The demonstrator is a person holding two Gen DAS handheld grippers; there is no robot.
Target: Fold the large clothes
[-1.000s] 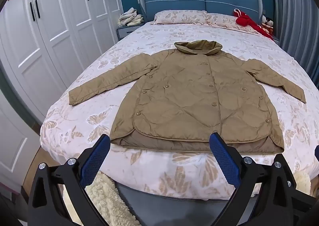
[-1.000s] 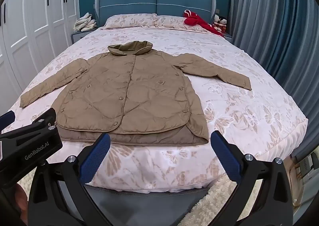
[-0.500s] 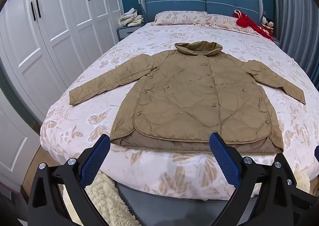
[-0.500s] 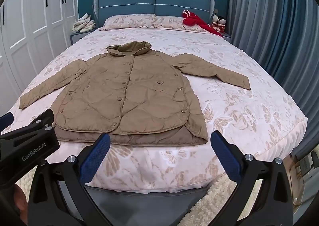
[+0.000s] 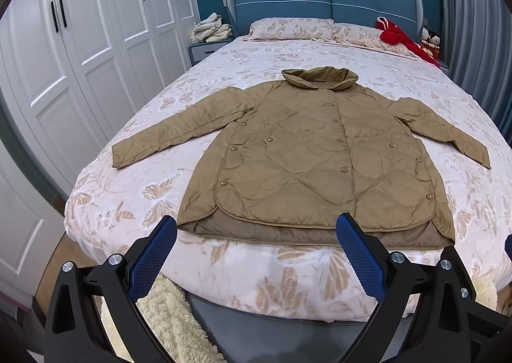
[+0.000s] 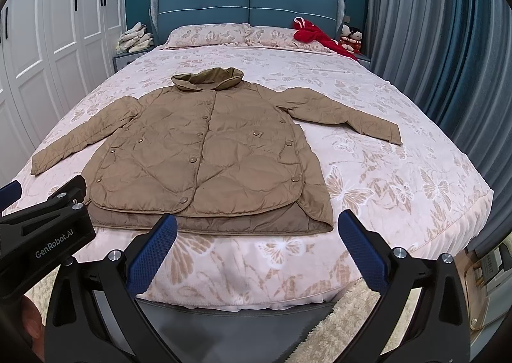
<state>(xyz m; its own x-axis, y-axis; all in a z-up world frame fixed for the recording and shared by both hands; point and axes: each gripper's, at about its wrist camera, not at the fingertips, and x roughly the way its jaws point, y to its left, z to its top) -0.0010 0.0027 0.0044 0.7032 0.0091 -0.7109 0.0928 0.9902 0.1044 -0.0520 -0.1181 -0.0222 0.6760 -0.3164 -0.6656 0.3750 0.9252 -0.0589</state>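
Jacket (image 5: 323, 158) flat, collar toward headboard, hem at bed (image 5: 134, 200) foot edge; left tongs (image 5: 256, 254) and right tongs (image 6: 256, 251) wide, empty, just short of the hem.

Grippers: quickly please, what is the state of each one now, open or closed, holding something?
Left gripper: open, holding nothing.
Right gripper: open, holding nothing.

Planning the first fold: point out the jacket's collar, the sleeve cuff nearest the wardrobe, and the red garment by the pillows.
collar (image 5: 320, 78), left wrist view, front rim
sleeve cuff (image 5: 119, 156), left wrist view, open end
red garment (image 6: 312, 35), right wrist view, bunched middle
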